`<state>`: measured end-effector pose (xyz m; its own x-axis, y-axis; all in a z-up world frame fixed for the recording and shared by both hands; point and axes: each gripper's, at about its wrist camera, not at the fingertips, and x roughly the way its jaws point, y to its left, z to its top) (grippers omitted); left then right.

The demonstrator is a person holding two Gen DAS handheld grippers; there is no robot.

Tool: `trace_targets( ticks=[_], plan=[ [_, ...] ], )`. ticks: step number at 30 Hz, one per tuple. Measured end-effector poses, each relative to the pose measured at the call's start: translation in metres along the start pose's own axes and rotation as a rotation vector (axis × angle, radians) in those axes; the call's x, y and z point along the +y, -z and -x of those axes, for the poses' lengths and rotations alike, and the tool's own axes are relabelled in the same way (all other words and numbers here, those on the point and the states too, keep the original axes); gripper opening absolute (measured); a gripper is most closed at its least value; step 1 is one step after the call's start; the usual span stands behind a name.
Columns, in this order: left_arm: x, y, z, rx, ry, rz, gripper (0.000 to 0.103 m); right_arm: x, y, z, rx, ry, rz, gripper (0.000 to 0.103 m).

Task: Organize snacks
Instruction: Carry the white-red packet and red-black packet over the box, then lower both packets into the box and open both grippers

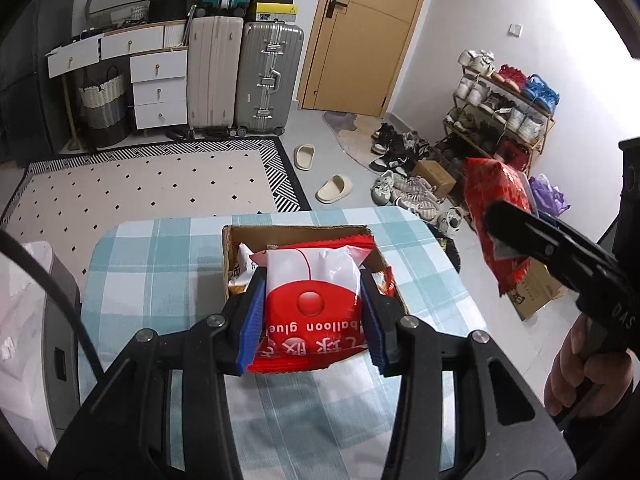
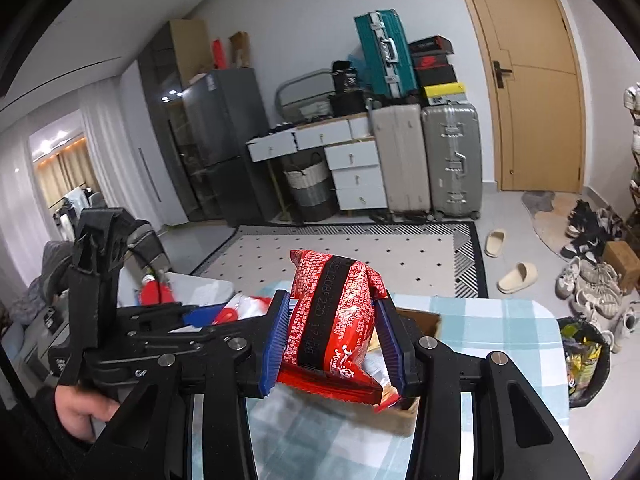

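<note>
Left wrist view is showing the left gripper (image 1: pixel 314 316) grasping a red and white packet (image 1: pixel 312 300), with the blue pads pressing on both of its side edges. The packet is standing between the fingers with its long axis running forward, away from the claw, and its printed end is pointing back toward the camera. Just beyond and below the fingertips, the cardboard box (image 1: pixel 236 240) is lying open on the checked tablecloth (image 1: pixel 160 260), so the box is sitting straight ahead of this claw and under the packet's far end. Other wrappers are already lying inside it.

To the right of the left claw, and higher, the right gripper (image 2: pixel 334 336) is clenching a red snack bag (image 2: pixel 336 320). In the right wrist view this bag is standing tilted, its long axis going up and forward from the pads, its crimped end hanging toward the camera. The box edge (image 2: pixel 432 320) is showing just behind the right finger, probably a little below, though the bag is hiding most of it.

Judging from this, the left claw is nearer to the box, and its packet needs only to go down and forward.
</note>
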<state>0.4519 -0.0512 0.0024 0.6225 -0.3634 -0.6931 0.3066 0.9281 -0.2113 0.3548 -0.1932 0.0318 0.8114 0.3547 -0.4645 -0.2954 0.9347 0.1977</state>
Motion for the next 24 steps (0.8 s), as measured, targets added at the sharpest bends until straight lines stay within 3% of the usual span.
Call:
trace_targets(
  ticks=[13, 24],
  plan=[
    [-0.001, -0.011, -0.086, 0.065, -0.013, -0.022, 0.04, -0.055, -0.004, -0.098, 0.102, 0.048, -0.011, 0.042],
    [0.016, -0.001, -0.134, 0.119, -0.011, -0.021, 0.04, -0.066, 0.015, -0.153, 0.189, 0.045, 0.005, 0.042]
  ],
)
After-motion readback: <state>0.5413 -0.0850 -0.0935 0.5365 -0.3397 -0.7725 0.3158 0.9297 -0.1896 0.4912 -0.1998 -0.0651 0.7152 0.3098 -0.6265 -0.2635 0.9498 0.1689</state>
